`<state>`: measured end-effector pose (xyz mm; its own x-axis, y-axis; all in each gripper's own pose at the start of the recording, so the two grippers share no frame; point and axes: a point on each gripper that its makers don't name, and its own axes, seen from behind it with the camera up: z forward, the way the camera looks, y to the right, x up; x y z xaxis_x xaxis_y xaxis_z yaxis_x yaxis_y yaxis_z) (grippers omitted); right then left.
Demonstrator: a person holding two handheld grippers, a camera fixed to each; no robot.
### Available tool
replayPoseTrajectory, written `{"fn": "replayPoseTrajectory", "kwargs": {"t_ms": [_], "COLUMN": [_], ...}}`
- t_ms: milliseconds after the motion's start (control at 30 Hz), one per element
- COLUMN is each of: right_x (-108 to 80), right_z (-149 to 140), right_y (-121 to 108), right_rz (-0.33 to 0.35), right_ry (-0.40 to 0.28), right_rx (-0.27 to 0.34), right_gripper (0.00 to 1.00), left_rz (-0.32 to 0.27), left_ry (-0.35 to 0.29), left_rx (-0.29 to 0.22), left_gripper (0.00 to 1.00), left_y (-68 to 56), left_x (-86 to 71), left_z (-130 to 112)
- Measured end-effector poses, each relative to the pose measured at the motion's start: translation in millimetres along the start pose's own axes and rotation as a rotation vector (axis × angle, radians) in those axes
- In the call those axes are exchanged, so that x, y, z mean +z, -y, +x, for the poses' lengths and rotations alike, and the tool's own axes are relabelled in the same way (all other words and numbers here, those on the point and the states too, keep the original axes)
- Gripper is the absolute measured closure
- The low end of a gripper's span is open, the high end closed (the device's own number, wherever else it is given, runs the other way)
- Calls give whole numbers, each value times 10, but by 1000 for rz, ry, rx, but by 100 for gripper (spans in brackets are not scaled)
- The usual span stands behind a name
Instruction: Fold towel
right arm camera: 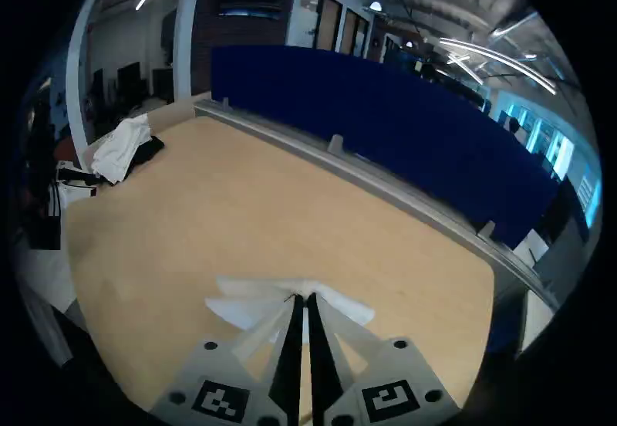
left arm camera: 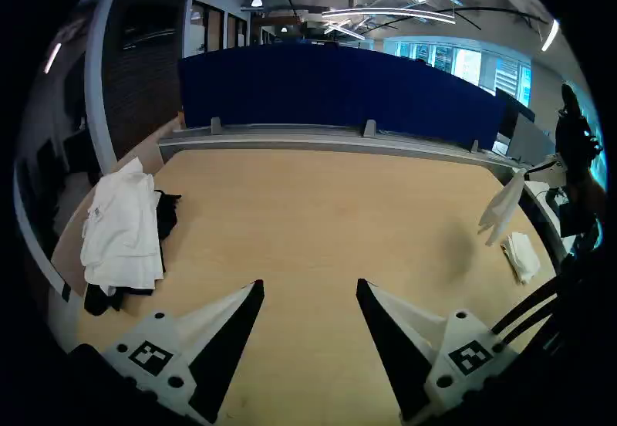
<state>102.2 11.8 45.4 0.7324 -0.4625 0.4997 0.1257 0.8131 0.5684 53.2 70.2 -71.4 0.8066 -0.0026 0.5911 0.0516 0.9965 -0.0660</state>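
My right gripper [right arm camera: 302,296] is shut on a white towel [right arm camera: 254,302], whose folds spread to both sides of the fingertips above the wooden table [right arm camera: 231,210]. In the left gripper view the same towel [left arm camera: 501,206] hangs limp in the air at the table's far right. My left gripper [left arm camera: 308,283] stands open over the table [left arm camera: 324,210], nothing between its fingers. A second small white towel [left arm camera: 523,256] lies flat on the table just below the hanging one.
A heap of white cloths [left arm camera: 122,229] on a dark cloth sits at the table's left edge; the right gripper view has this heap [right arm camera: 119,148] at the far left. A blue partition [left arm camera: 339,90] runs along the table's back edge.
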Motion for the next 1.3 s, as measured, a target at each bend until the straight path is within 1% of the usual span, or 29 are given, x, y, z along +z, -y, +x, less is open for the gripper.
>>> {"fn": "replayPoseTrajectory", "kwargs": {"t_ms": [267, 600, 767, 967, 1167, 1300], "right_x": [-128, -299, -348, -434, -591, -699], "right_z": [-346, -670, -795, -1009, -1331, -1592], "right_y": [-501, -956, -1084, -1167, -1256, -1283], "right_rz": [-49, -92, -98, -103, -123, -138], "right_ry": [40, 74, 85, 117, 168, 200], "right_rx": [12, 37, 59, 68, 72, 92], "right_gripper": [96, 96, 96, 96, 96, 96], "left_rz": [1, 8, 7, 4, -2, -8], "left_ry": [11, 22, 27, 27, 28, 29], "left_rx": [19, 36, 41, 50, 56, 62], "left_gripper": [11, 11, 11, 11, 11, 11], "left_y": [-98, -177, -233, -297, -340, -377], "left_x": [11, 13, 17, -6, 10, 32], "left_z": [-6, -17, -22, -8, -3, 5]}}
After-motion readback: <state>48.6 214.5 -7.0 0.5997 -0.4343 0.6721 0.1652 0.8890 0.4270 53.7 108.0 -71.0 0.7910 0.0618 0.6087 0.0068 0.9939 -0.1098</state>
